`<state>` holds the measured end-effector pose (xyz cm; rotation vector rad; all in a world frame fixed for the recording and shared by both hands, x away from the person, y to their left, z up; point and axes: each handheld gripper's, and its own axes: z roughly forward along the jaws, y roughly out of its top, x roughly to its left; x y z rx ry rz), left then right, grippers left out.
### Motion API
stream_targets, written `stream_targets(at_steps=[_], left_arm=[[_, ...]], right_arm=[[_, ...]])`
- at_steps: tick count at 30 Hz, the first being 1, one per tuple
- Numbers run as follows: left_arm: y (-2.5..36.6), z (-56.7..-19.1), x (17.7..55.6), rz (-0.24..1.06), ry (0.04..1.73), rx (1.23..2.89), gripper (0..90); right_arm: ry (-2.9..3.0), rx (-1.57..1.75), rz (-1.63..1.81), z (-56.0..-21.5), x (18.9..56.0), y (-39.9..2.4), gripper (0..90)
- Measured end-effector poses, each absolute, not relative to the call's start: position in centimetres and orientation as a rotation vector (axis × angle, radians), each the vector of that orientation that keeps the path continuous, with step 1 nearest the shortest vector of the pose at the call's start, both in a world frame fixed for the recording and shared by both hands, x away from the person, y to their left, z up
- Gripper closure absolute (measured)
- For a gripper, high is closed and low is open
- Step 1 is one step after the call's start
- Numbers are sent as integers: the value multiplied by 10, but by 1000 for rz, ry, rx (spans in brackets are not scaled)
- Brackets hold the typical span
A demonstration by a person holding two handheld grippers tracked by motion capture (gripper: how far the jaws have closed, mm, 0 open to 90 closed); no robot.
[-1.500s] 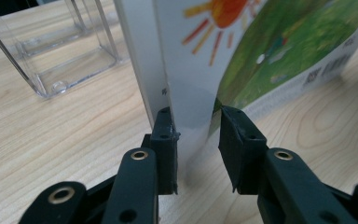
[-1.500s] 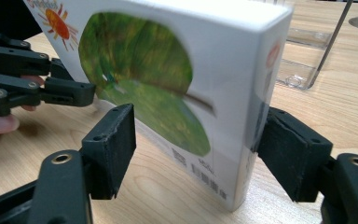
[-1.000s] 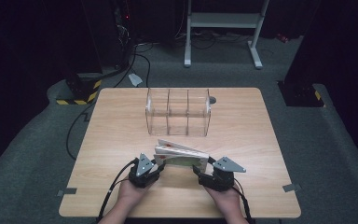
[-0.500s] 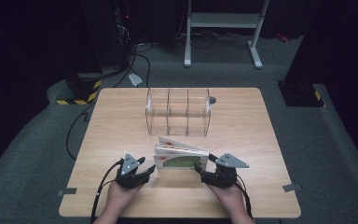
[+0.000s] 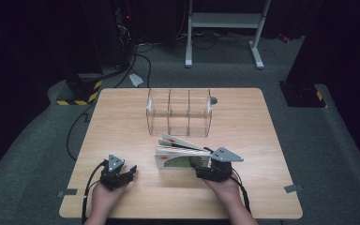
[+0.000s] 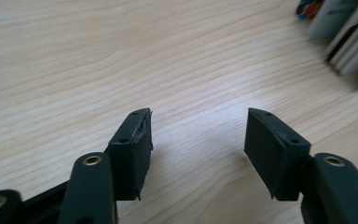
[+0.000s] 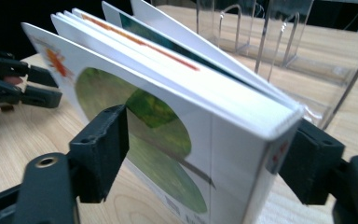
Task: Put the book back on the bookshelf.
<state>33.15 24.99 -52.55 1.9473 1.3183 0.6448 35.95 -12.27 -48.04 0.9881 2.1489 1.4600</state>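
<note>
step: books [image 5: 180, 154] stood on edge nr front edge of worktop [image 5: 122, 117], centre-right; judged mid-transfer to clear rack [image 5: 179, 112]
right tool [image 5: 205, 169]: pinching the books' spine end, jaws on both covers [image 7: 135, 135]
left tool [image 5: 127, 174]: jaws have just been opening, spread, nothing between, bare wood under it [image 6: 196, 140]; sits nr front-left, apart from books
rack: mid worktop twd far edge, just behind books, 3 slots look empty
next: prob. lift books w/ right tool, steer into a slot; needs pages kept together, they fan at top
hidden: book count unclear; cover titles unreadable; rack dividers faint through the clear walls
</note>
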Motion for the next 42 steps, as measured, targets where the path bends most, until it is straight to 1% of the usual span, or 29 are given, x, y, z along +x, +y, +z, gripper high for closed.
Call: stream_targets(at_steps=[4, 5, 7, 8, 9, 12, 14, 15, 16, 17, 18, 19, 20, 21, 22, 23, 24, 27, 33, 42], left_arm=[[252, -527, 333, 628, 1349, 1937, 388], [252, -528, 333, 621, 1351, 1942, 368], [252, -528, 333, 621, 1353, 1944, 366], [251, -528, 333, 619, 1355, 1944, 366], [251, -528, 332, 619, 1355, 1944, 362], [251, -528, 332, 617, 1353, 1946, 356], [251, -528, 333, 617, 1353, 1946, 353], [252, -527, 333, 617, 1355, 1955, 352], [252, -527, 333, 617, 1355, 1955, 349], [253, -526, 334, 635, 1378, 1952, 340], [255, -526, 335, 638, 1381, 1955, 339], [255, -526, 335, 638, 1381, 1955, 336], [256, -526, 336, 627, 1386, 1955, 336], [258, -526, 338, 628, 1390, 1955, 334], [258, -526, 338, 628, 1390, 1955, 335], [258, -525, 340, 631, 1401, 1954, 334], [257, -524, 341, 635, 1402, 1953, 332], [255, -522, 343, 650, 1386, 1952, 330], [249, -521, 350, 664, 1361, 1962, 333], [250, -527, 362, 651, 1409, 1932, 336]], right_arm=[[2146, 972, 1469, -481, 360, -122, 319], [2138, 957, 1463, -481, 359, -121, 341], [2142, 952, 1467, -481, 359, -122, 372], [2142, 952, 1467, -481, 359, -122, 372], [2144, 931, 1467, -481, 358, -122, 414], [2146, 909, 1475, -482, 355, -122, 458], [2146, 898, 1472, -482, 354, -122, 471], [2147, 881, 1479, -482, 351, -122, 522], [2147, 881, 1479, -482, 351, -122, 522], [2157, 856, 1495, -482, 349, -123, 574], [2165, 839, 1491, -482, 348, -122, 595], [2165, 839, 1491, -482, 348, -122, 595], [2172, 829, 1492, -482, 346, -121, 623], [2182, 792, 1485, -481, 343, -120, 669], [2182, 792, 1485, -481, 343, -120, 669], [2188, 771, 1479, -481, 339, -119, 707], [2189, 766, 1485, -481, 338, -118, 723], [2183, 751, 1462, -481, 333, -118, 740], [2164, 780, 1446, -481, 327, -124, 742], [2086, 902, 1415, -481, 318, -149, 742]])
